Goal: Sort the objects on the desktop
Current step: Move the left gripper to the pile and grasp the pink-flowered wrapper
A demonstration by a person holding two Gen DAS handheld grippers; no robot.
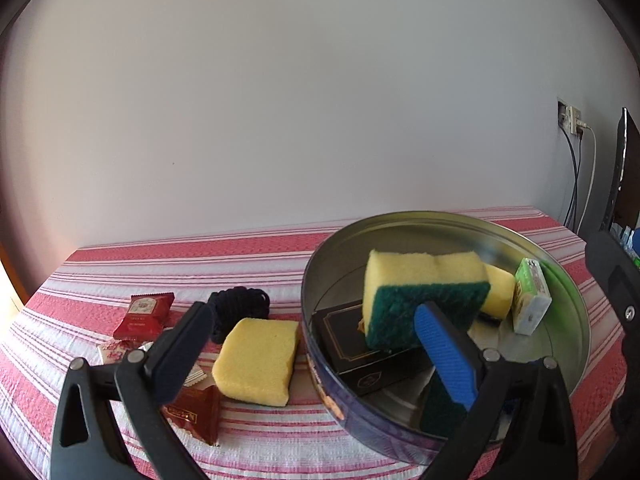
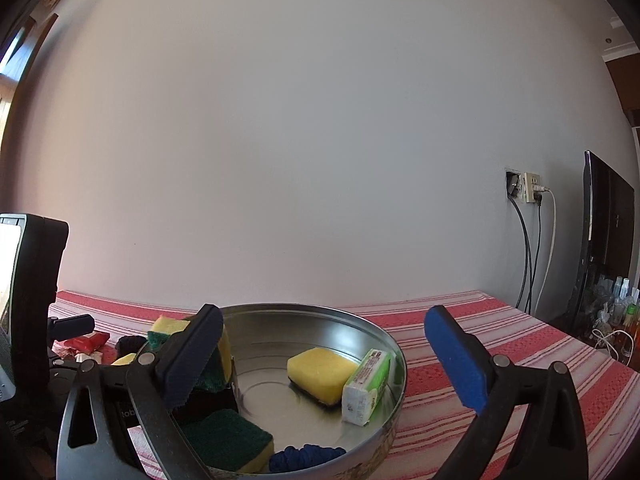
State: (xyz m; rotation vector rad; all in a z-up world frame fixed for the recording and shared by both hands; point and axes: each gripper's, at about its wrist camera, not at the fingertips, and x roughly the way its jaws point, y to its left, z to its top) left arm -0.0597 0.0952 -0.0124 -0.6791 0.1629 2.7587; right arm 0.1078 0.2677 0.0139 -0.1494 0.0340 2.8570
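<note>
A round metal tin (image 1: 576, 308) (image 2: 304, 316) stands on the striped cloth. It holds a yellow-green sponge (image 1: 424, 292) leaning on a black box (image 1: 360, 344), another sponge (image 2: 320, 368), a green-white soap pack (image 1: 530, 296) (image 2: 368, 380), a flat green-faced sponge (image 2: 228, 444) and a blue cord (image 2: 304, 456). A yellow sponge (image 1: 256, 360), a black hair tie (image 1: 240, 304) and red sachets (image 1: 144, 316) lie left of the tin. My left gripper (image 1: 316, 352) is open and empty over the tin's left wall. My right gripper (image 2: 324, 364) is open and empty over the tin.
The table's back edge meets a white wall. A wall socket (image 2: 528, 192) with cables and a dark monitor (image 2: 604, 240) are at the right. Bottles (image 2: 616, 300) stand beyond the table's right edge. A brown sachet (image 1: 200, 412) lies under my left finger.
</note>
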